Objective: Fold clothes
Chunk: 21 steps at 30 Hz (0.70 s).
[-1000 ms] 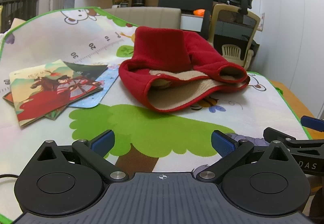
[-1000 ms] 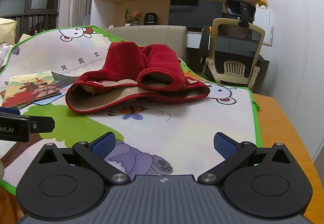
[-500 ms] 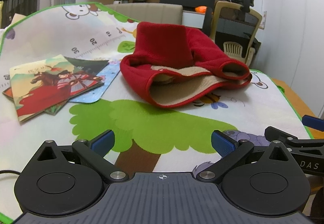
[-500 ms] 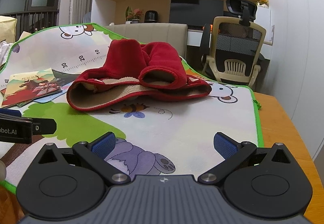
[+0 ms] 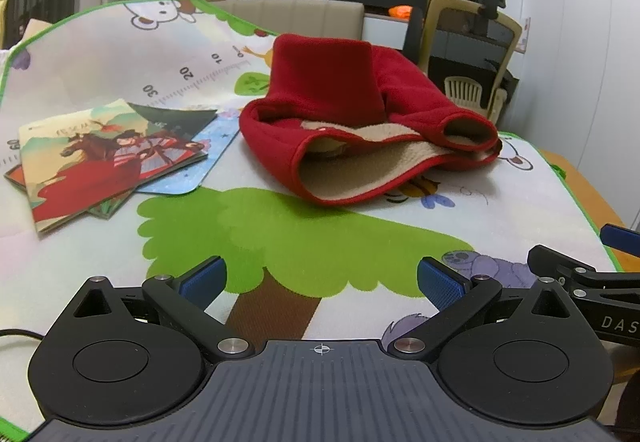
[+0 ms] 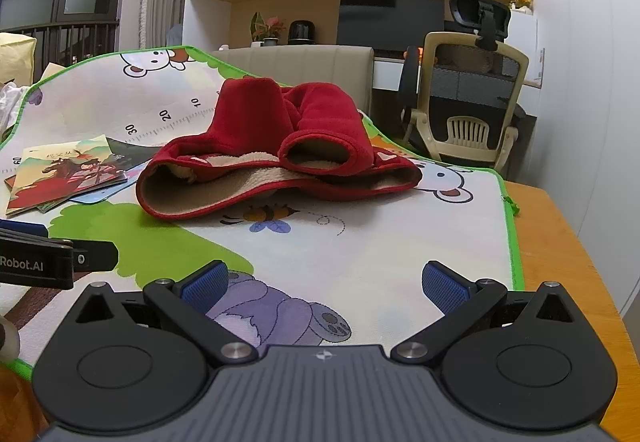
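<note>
red fleece garment [image 5: 360, 122], heaped on printed mat [image 5: 280, 234]; booklets [image 5: 100, 158] to its left. left gripper [image 5: 320, 278], right gripper [image 6: 324, 282]: fingers spread apart, empty, well short of garment.

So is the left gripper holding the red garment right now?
No, the left gripper is open and empty, short of the red garment on the mat.

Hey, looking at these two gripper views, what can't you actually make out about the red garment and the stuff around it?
- Red fleece garment: its far side and what kind of garment it is, both views; its own bunched folds hide them.
- Picture books: title text too small, left wrist view; lower books covered by the top one.
- Mat: near edge hidden behind the right gripper body.
- Left gripper: open, holding nothing.
</note>
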Available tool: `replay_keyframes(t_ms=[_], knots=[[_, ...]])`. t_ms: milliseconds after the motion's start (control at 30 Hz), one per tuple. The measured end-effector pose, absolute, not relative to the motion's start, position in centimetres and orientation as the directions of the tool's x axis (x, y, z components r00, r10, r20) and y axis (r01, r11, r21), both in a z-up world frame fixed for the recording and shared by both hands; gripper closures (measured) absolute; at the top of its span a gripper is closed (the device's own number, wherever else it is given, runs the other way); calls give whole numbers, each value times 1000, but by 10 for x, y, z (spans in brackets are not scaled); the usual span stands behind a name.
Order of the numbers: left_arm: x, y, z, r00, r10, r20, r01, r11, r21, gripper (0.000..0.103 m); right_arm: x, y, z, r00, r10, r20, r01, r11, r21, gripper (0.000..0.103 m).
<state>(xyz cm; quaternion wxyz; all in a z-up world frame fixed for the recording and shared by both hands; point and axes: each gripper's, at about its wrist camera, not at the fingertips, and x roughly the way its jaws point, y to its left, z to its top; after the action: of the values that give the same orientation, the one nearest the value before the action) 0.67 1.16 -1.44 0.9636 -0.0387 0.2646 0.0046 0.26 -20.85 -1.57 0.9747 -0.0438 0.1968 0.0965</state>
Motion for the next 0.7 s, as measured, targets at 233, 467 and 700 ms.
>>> replay_keyframes(t_ms=[233,467,700], knots=[[7,12,-15,857,-11,-516,-31,997,-73,0,2,-208,-16,902,176,-395,-211,976,-47,0],[7,12,-15,856,-11,-516,-30,997,-72,0,2,-208,-16,901,176,-396,-211,976,-45,0],[7,12,-16,855,-11,-518,-30,997,-71,0,2,-208,-18,901,176,-398,-209,977,-43,0]])
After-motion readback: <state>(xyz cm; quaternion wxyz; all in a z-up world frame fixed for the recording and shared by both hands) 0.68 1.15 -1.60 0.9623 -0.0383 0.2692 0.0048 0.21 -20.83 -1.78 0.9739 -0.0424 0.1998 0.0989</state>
